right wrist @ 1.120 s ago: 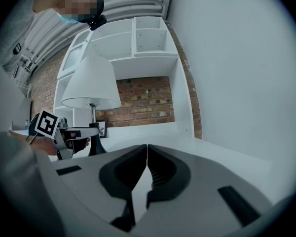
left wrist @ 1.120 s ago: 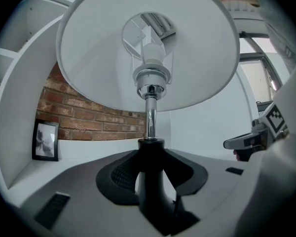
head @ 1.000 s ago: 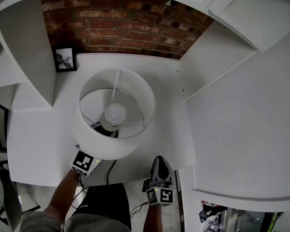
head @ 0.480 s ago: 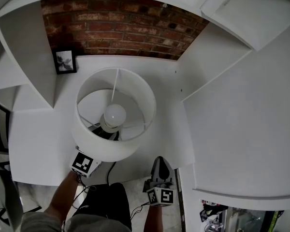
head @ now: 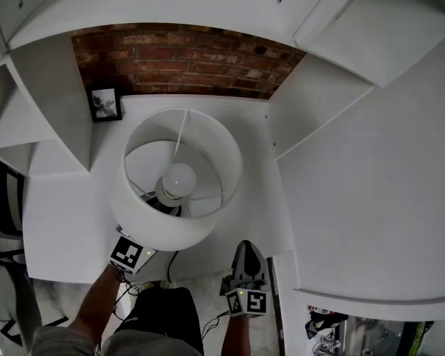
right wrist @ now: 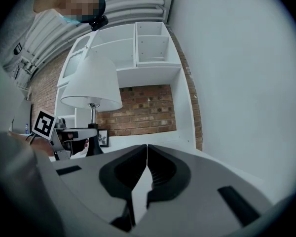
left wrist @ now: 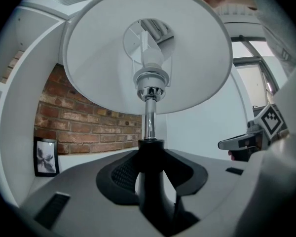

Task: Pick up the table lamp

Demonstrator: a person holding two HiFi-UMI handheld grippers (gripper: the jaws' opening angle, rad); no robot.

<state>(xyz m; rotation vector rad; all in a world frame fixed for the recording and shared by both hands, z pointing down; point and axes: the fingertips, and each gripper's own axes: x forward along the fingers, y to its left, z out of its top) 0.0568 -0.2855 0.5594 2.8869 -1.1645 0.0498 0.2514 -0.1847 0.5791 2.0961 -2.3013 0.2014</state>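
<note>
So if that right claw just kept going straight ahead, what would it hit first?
Probably the brick wall behind the white shelf; the right claw points past the lamp, though depth is unclear.

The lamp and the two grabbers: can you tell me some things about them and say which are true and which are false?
1. The left gripper is clamped on the black stem of the lamp. True.
2. The right gripper is holding the lamp too. False: its jaws are shut together with nothing between them, off to the lamp's side.
3. The shade is white. True.
4. The picture frame stands by a green wall. False: it stands by a red-brown brick wall.
5. The lamp has no bulb. False: a round white bulb sits inside the shade.
</note>
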